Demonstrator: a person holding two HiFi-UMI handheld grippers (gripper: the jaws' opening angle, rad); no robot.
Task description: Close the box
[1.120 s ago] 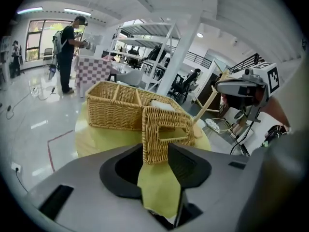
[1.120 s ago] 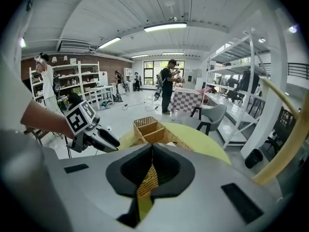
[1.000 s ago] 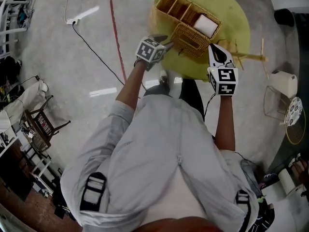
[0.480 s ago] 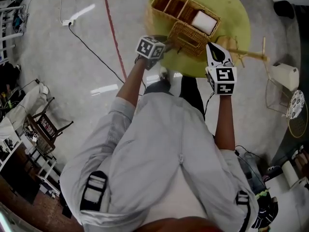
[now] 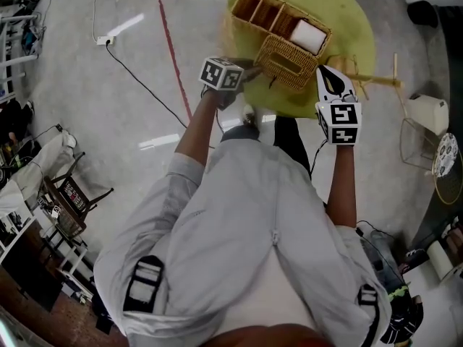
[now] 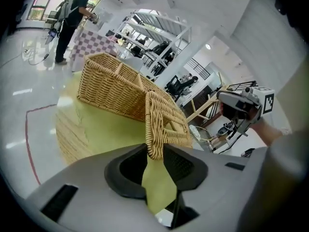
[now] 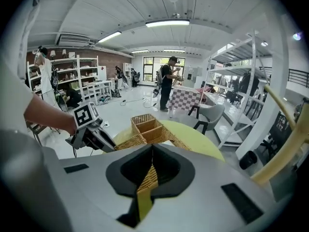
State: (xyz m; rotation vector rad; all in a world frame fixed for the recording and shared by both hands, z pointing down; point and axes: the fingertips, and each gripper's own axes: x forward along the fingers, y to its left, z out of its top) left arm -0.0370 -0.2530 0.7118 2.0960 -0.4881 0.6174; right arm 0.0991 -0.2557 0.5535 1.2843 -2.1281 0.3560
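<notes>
The wicker box [image 5: 278, 20], probably light and stiff, sits near the yellow surface's [image 5: 354, 35] front edge, the left claw [image 6: 154, 151] closing on its half-raised lid's [image 6: 166, 117] free rim, the right claw [image 7: 152, 149] pinched together, empty.

Bright ceiling strip lights [image 7: 166, 22]; glare on floor [image 5: 155, 139]; fisheye-warped edges.

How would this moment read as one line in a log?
left gripper: jaws closing on wicker lid rim | right gripper: shut, empty, apart from box | box: open on yellow table
</notes>
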